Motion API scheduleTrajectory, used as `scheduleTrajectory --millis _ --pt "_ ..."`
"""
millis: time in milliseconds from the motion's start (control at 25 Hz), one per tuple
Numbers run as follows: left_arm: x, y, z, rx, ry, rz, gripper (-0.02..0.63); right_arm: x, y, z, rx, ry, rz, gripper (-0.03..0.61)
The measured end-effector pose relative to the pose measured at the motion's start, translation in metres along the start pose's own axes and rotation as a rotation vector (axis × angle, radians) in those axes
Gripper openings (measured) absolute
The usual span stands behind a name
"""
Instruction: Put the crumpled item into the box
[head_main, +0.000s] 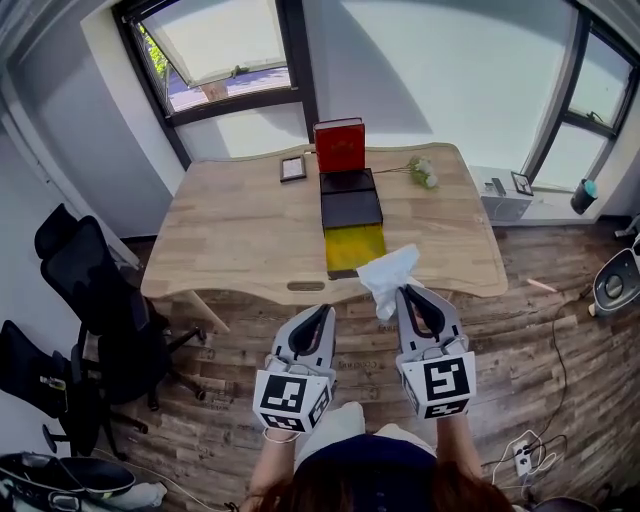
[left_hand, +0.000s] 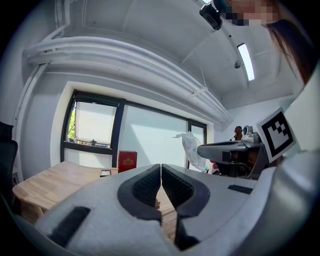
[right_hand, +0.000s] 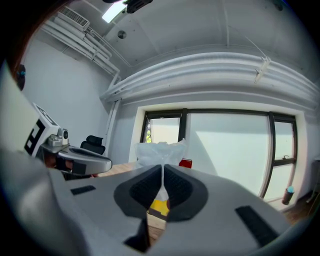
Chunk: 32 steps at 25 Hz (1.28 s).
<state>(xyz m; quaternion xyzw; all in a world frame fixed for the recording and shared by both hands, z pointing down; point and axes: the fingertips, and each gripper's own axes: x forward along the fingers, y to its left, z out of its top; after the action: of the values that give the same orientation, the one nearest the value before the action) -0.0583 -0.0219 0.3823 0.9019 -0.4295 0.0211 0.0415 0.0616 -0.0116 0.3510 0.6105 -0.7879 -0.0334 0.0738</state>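
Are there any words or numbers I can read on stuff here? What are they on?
No words or numbers can be read here.
Red box lid: gold print, too small to read.
Small dark frame on the table: too small to read.
Left tongs and right tongs: marker cubes show black-and-white squares, no letters.
Crumpled item: no print shows.

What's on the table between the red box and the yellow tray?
Two black trays, end to end, between red box and yellow tray; the head view shows it.
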Motion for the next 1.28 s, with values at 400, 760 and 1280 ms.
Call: scheduleTrajectory --millis 400,760,1280 --pt "0.015 0.019 0.002 -0.015 -0.004 -0.051 0.029 0.022 0.005 0.005 -0.017 0.017 -0.039 0.031" --pt "0.032 0.022 -0.002 -0.019 0.009 -0.079 0.029 0.038 -0.001 0.004 -0.022 0.031 -0.054 0.031" --pt "0.076 0.050 0.001 -0.010 0.021 -0.062 0.029 0.092 -0.021 0.000 -0.030 0.035 -0.037 0.031"
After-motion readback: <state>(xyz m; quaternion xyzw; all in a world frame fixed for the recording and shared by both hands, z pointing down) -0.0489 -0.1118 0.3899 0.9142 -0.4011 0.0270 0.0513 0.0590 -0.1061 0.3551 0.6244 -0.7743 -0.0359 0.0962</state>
